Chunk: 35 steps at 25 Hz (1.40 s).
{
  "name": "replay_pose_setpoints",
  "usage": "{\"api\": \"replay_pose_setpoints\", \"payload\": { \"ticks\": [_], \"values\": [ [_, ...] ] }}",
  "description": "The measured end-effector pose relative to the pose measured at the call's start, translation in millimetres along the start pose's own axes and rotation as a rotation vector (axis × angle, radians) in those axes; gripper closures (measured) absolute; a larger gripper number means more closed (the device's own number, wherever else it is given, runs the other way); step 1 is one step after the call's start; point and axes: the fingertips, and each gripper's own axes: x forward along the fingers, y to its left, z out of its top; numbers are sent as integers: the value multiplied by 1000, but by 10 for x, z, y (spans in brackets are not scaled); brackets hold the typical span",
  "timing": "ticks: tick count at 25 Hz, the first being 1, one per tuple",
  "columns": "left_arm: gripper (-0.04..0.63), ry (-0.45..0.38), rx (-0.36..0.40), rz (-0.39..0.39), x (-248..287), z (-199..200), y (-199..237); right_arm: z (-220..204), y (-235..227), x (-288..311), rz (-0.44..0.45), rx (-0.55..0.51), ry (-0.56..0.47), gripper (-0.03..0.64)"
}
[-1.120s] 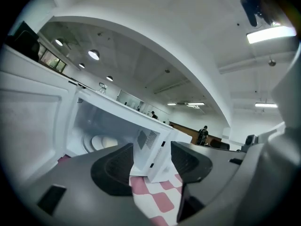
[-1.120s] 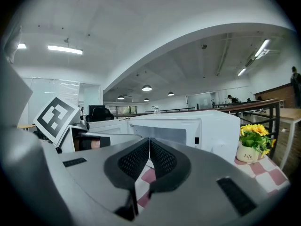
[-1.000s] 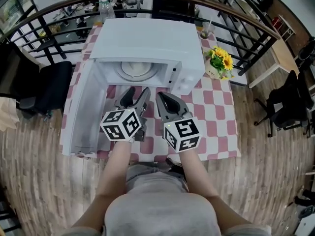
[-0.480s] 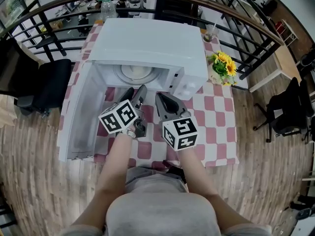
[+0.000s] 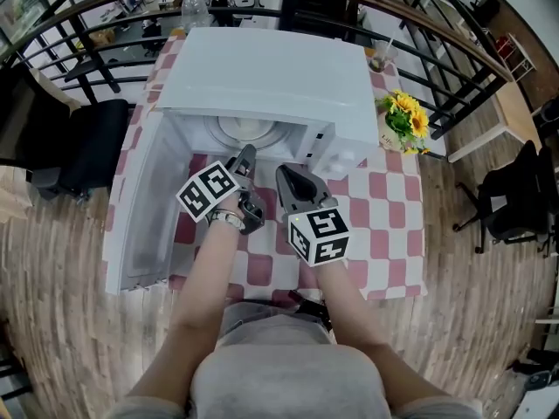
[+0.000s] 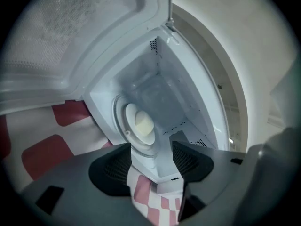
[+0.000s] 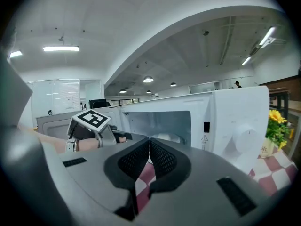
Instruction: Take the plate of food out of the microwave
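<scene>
Sitting inside boxy microwave (image 5: 262,68), round white plate (image 5: 249,128)

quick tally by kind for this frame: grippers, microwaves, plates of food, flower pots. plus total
Grippers: 2, the left gripper and the right gripper
Microwave: 1
Plate of food: 1
Flower pot: 1
Total: 5

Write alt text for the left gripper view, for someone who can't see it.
The left claw, jaws apart and empty, points into the open microwave, where a plate holding pale food sits inside. The picture is tilted sideways, with checked tablecloth at lower left.
</scene>
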Motion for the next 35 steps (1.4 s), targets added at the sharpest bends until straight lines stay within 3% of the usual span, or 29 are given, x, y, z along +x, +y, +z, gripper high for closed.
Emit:
{"api": "replay_pose_setpoints", "payload": {
  "ticks": [9, 28, 35],
  "values": [
    [291, 25, -242, 123, 273, -16, 429, -113, -21, 166, 7, 21, 33, 589],
    [259, -8, -417, 324, 691, 4, 760, -381, -210, 254, -29, 37, 103, 589],
    [259, -8, -471, 337, 727, 8, 838, -373, -219, 251, -22, 16, 115, 589]
  ]
}}
